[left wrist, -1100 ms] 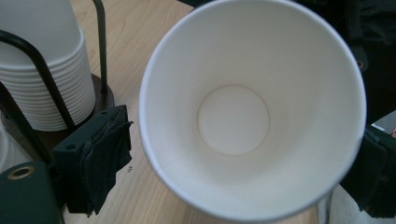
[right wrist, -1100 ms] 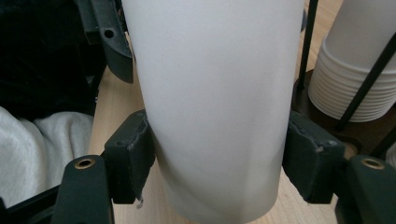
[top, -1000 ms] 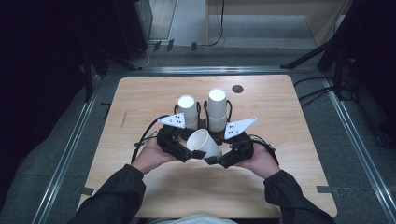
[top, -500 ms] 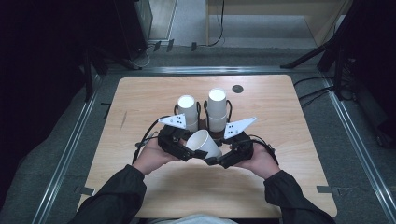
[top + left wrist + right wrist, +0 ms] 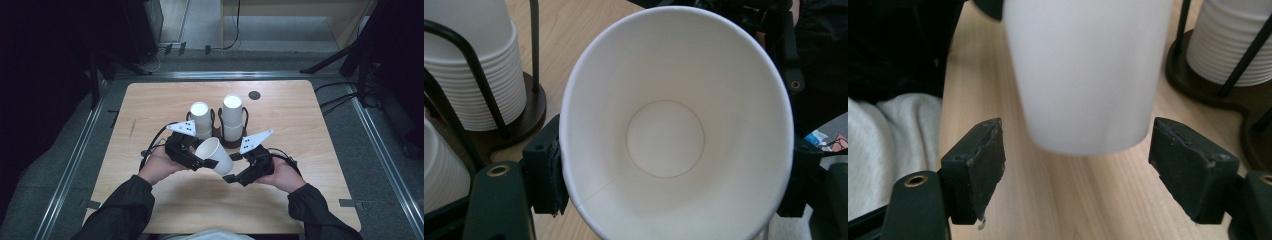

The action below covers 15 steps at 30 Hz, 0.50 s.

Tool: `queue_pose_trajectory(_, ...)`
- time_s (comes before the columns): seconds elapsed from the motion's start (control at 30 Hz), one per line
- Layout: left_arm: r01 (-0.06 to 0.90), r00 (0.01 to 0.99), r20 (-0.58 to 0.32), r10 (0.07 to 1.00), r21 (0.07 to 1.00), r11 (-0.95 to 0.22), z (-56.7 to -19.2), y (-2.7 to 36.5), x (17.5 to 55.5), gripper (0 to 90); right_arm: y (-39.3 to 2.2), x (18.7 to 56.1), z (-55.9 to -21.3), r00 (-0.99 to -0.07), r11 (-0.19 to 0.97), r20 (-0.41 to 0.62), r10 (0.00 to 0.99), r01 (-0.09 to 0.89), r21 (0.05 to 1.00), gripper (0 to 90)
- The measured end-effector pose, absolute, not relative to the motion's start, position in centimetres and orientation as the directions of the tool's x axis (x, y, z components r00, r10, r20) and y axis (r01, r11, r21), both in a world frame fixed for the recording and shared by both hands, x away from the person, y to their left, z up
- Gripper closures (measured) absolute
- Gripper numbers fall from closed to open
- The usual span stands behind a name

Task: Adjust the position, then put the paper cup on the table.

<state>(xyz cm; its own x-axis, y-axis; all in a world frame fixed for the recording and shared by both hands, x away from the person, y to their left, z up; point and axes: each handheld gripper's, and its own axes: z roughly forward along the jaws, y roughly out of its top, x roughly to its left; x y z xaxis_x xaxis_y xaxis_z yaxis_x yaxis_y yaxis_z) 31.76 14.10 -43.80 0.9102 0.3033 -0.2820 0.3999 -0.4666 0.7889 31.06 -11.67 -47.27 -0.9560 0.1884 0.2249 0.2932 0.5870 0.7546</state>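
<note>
A single white paper cup (image 5: 216, 155) hangs tilted over the wooden table (image 5: 300, 115), between my two hands. My left gripper (image 5: 202, 161) is shut on the cup near its rim. In the left gripper view the cup (image 5: 674, 130) turns its open mouth to the camera, with the left gripper (image 5: 671, 180) pressing a pad on each side. My right gripper (image 5: 231, 177) stands open at the cup's base. In the right gripper view the cup's bottom (image 5: 1088, 75) sits just beyond the right gripper (image 5: 1088, 175), and neither wide-spread pad touches it.
Two stacks of white cups (image 5: 201, 120) (image 5: 232, 117) stand upside down in a dark wire holder (image 5: 220, 134) just behind the held cup. A small dark disc (image 5: 254, 95) lies at the back of the table. Light fabric (image 5: 893, 145) shows beside the table's near edge.
</note>
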Motion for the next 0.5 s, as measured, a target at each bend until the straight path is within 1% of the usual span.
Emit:
queue_pose_trajectory(0.17,0.377,0.919,-0.252,0.304,0.787,-0.488,-43.7,14.3,31.6,22.8,-12.0,30.9,-47.3,-0.958,0.586,0.209,0.197,0.286,0.758,22.4)
queue_pose_trajectory(0.27,0.374,0.92,-0.246,0.306,0.784,-0.495,-43.7,14.5,31.7,22.7,-12.3,31.0,-47.2,-0.96,0.588,0.183,0.213,0.276,0.761,22.2)
queue_pose_trajectory(0.3,0.375,0.92,-0.25,0.302,0.782,-0.497,-43.6,14.6,31.7,22.7,-12.7,31.1,-47.1,-0.964,0.588,0.157,0.215,0.256,0.767,22.5)
queue_pose_trajectory(0.33,0.367,0.923,-0.244,0.297,0.789,-0.493,-43.6,14.7,31.7,22.7,-12.7,31.1,-47.1,-0.964,0.588,0.157,0.215,0.256,0.767,22.5)
queue_pose_trajectory(0.4,0.359,0.926,-0.236,0.295,0.79,-0.498,-43.4,14.9,31.7,22.7,-13.5,31.2,-46.7,-0.975,0.577,0.141,0.173,0.216,0.787,22.9)
queue_pose_trajectory(0.5,0.362,0.925,-0.234,0.3,0.783,-0.506,-43.5,15.1,31.7,22.8,-13.8,31.2,-46.5,-0.976,0.563,0.134,0.17,0.208,0.8,22.9)
